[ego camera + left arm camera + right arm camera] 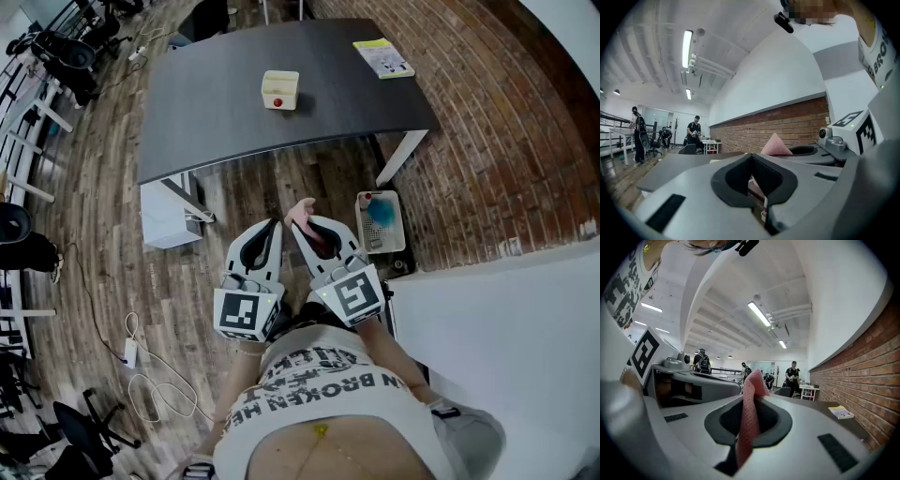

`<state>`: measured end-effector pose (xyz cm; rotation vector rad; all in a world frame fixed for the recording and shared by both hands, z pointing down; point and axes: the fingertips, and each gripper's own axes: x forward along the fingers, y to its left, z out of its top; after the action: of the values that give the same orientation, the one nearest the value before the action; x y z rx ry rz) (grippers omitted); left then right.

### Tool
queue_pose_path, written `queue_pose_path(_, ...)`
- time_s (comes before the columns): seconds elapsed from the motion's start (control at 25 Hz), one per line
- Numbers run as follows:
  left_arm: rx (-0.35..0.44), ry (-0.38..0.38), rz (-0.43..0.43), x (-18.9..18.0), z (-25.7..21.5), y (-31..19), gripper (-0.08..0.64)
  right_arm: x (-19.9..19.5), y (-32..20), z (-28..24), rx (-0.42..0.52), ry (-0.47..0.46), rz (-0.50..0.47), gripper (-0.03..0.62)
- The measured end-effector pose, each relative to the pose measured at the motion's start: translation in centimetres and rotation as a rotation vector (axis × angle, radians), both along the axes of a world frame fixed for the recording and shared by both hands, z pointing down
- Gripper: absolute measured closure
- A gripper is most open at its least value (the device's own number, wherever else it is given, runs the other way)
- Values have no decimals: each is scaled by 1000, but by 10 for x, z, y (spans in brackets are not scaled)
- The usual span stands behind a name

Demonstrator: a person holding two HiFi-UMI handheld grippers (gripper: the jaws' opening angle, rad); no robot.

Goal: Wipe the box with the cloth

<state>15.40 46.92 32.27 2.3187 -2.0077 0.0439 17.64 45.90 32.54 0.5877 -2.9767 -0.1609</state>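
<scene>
A small cream box point(280, 90) with a red spot stands on the dark grey table point(216, 112), far ahead of both grippers. They are held side by side, level, above the wooden floor in front of the table. My right gripper point(302, 223) is shut on a pink cloth point(302, 210), which sticks up between its jaws point(749, 413). That cloth's tip point(776, 145) also shows in the left gripper view. My left gripper point(274, 225) is shut with nothing between its jaws; its tips point(751, 158) meet.
A yellow booklet point(383, 57) lies at the table's far right corner. On the floor by the table leg sits a tray point(397, 223) holding a blue item. A white cabinet point(169, 214) stands under the table's left end. A brick wall point(487, 141) runs along the right. Cables point(150, 375) trail on the floor.
</scene>
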Motion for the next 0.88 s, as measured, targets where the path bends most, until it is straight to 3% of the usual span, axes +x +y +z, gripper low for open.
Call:
queue_pose_path(0.2, 17, 28, -4, 2, -2, -4, 563, 10, -10, -7, 7, -62, 4, 575)
queue_pose_path(0.4, 10, 49, -17, -7, -2, -12, 563, 10, -25, -8, 0, -54, 6, 575)
queue_pose_path(0.64, -5, 80, -2, -33, 8, -46, 563, -20, -58, -3, -6, -38, 1, 575)
queue_pose_path(0.88, 0, 99, 74, -76, 13, -111, 563, -63, -114, 4, -14, -26, 55, 575)
